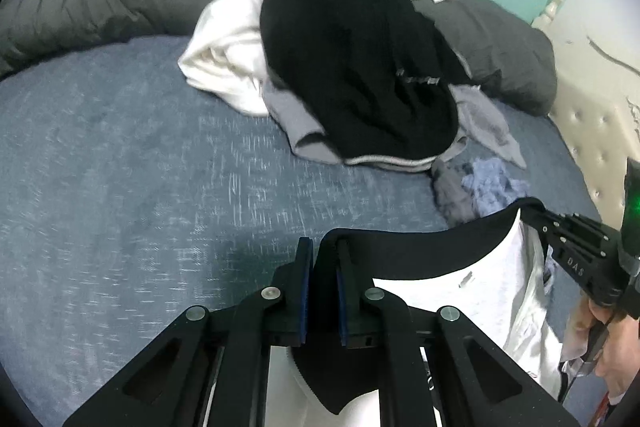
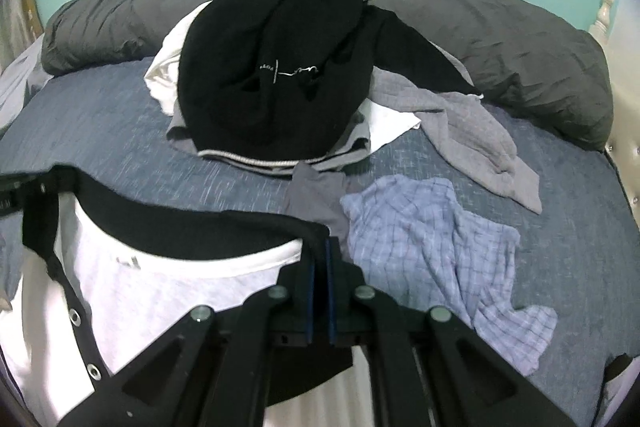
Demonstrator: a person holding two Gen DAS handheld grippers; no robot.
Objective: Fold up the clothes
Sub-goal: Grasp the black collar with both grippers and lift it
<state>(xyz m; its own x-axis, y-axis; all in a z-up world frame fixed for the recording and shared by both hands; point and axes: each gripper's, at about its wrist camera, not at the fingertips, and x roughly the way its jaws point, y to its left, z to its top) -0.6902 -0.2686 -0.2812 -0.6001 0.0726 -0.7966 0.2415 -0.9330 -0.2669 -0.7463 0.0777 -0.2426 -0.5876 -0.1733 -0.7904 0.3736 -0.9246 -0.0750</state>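
Blue bed [image 2: 120, 131]: two grippers (both clamped) hold one shirt [image 2: 160, 291].

Bed sheet [image 2: 140, 155]: blue-grey woven cloth, heathered, matt. Duvet [image 2: 500, 39]: dark grey cloth, crinkled, faint sheen. White shirt [image 2: 160, 291]: soft matt knit, black ribbed collar band, dull metal snaps on the placket. Black garment [image 2: 272, 75] on pile: matt knit. Checked cloth [image 2: 440, 239]: thin, rumpled weave. Left claw [image 1: 322, 259], right claw [image 2: 320, 259]: matt black plastic, blue pads, silvery metal pins. Headboard [image 1: 592, 123]: cream, tufted, slightly glossy.
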